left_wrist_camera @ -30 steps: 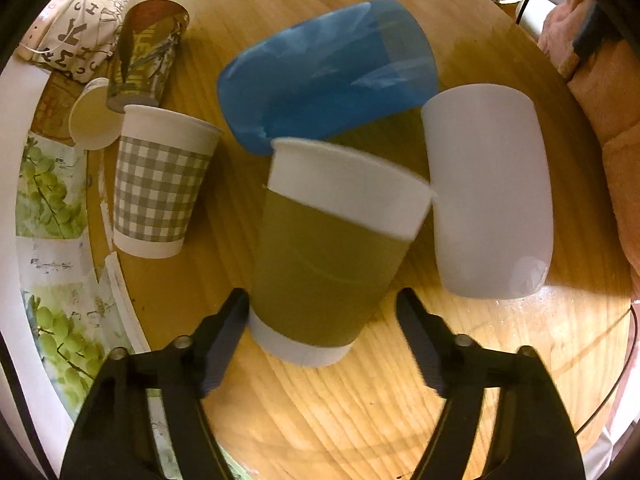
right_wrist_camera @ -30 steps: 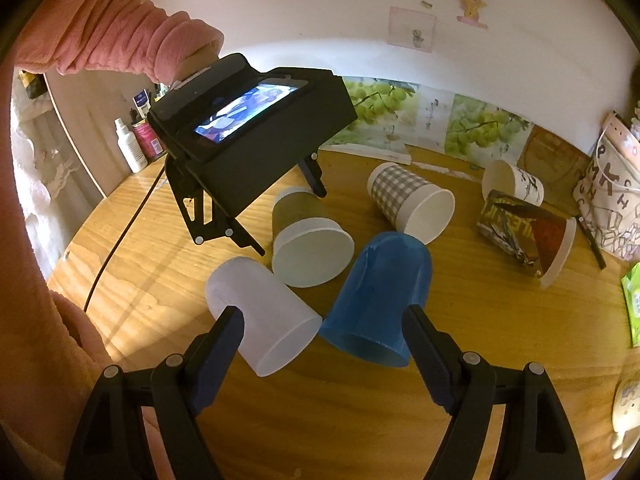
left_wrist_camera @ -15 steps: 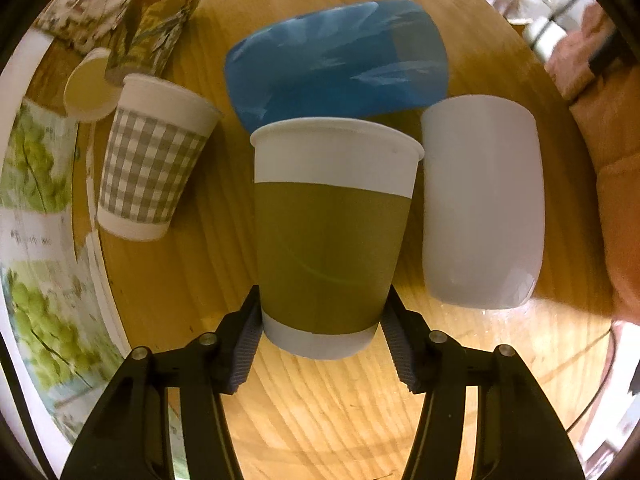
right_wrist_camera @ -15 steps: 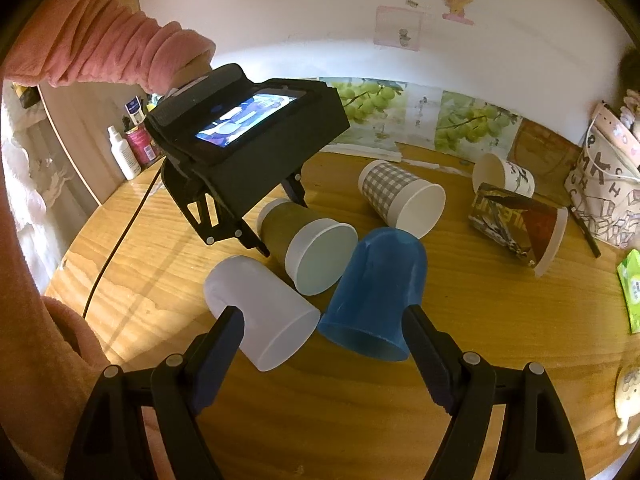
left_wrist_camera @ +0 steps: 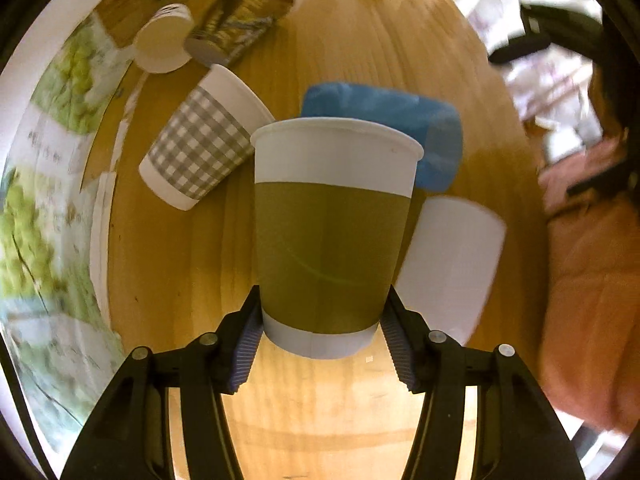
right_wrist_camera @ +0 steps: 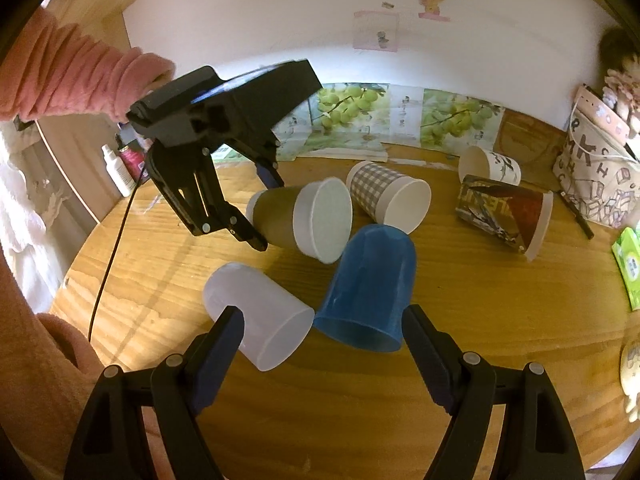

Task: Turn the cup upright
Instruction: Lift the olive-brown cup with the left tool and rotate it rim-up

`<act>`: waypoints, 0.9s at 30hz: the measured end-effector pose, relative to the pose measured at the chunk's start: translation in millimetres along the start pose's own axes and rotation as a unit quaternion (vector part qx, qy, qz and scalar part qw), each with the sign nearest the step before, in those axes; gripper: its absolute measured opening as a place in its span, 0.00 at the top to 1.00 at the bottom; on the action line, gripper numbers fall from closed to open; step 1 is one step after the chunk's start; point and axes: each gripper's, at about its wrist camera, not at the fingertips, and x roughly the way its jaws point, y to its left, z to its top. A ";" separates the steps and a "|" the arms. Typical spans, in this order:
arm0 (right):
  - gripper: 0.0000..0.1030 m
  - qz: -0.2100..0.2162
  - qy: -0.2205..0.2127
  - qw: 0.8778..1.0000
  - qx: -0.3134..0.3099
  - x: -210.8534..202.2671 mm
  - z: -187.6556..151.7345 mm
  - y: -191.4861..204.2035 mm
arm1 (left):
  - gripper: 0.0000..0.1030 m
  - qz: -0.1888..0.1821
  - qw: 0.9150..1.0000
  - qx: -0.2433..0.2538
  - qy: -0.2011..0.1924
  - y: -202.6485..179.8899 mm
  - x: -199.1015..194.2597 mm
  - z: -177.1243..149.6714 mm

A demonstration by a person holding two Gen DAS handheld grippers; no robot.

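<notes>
My left gripper (left_wrist_camera: 322,320) is shut on the base of an olive-green paper cup (left_wrist_camera: 332,236) with white rim and base. In the right wrist view the left gripper (right_wrist_camera: 260,204) holds that cup (right_wrist_camera: 300,220) tilted on its side, lifted off the round wooden table (right_wrist_camera: 480,340), mouth toward the camera. My right gripper (right_wrist_camera: 322,356) is open and empty, low over the table's near side, just in front of a blue plastic cup (right_wrist_camera: 370,288) and a white plastic cup (right_wrist_camera: 256,316).
The blue cup stands mouth down and the white cup lies on its side. A grey checked paper cup (right_wrist_camera: 384,196), a printed brown cup (right_wrist_camera: 504,212) and a small white cup (right_wrist_camera: 488,166) lie behind. A patterned bag (right_wrist_camera: 596,176) stands at the right edge.
My left gripper closed on the olive cup's base and lifted it off the table, tilting it. The right gripper stayed open in the same place.
</notes>
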 end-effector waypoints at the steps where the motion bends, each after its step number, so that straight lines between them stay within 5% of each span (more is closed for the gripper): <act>1: 0.21 -0.002 0.000 1.000 0.002 -1.1 -0.5 -0.1 | 0.42 -0.006 1.000 -0.014 -0.005 1.9 -3.6 0.5; 5: 0.21 -0.014 0.006 1.000 0.007 -2.3 -2.4 -0.8 | 0.42 -0.017 0.997 -0.072 -0.024 5.3 -18.4 -0.5; 16: 0.21 -0.001 0.000 1.000 0.031 -18.4 -6.8 -18.0 | 0.42 0.023 0.981 -0.190 -0.038 -60.7 -34.9 -12.3; 27: 0.21 0.040 -0.015 0.999 0.031 -44.8 -19.3 -51.1 | 0.42 0.049 0.942 -0.317 -0.100 -135.9 -35.4 8.4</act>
